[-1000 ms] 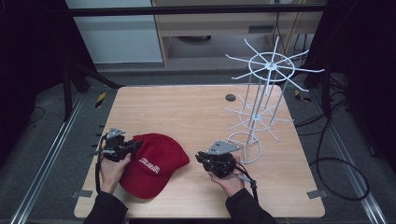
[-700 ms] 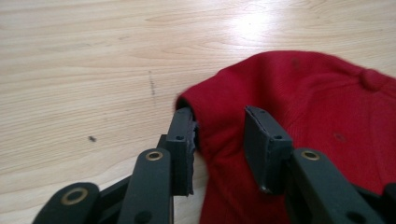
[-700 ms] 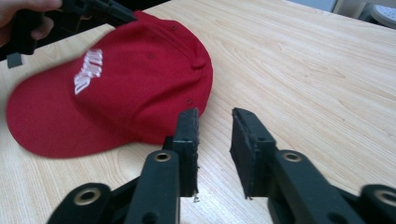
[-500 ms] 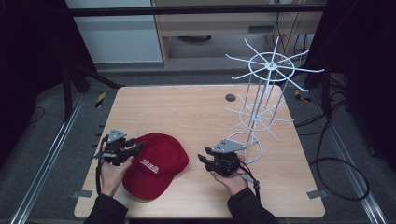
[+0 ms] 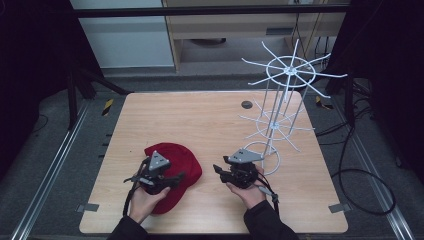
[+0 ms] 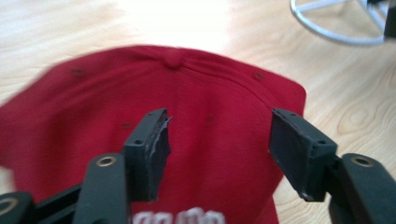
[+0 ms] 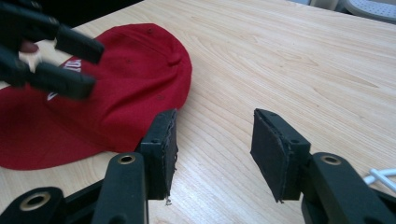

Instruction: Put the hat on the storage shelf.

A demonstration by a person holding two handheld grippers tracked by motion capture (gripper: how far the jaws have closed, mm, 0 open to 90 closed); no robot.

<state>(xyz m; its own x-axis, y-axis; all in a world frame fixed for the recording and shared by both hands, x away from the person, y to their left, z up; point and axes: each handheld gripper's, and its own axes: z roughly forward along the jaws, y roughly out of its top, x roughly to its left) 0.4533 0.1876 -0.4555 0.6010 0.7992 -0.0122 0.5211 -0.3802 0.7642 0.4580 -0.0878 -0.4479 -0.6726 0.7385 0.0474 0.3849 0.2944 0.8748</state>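
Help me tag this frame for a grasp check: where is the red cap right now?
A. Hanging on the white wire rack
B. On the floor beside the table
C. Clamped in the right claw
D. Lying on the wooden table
D: the red cap lies flat on the wooden table, with the left claw open above it, pressing nothing.

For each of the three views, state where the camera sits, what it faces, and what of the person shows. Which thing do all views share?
High view: above the table, looking forward and down; both forearms, left gripper, right gripper.
Left gripper view: on the left gripper, facing the red cap.
Right gripper view: on the right gripper, facing tabletop.
Shared: the red cap.
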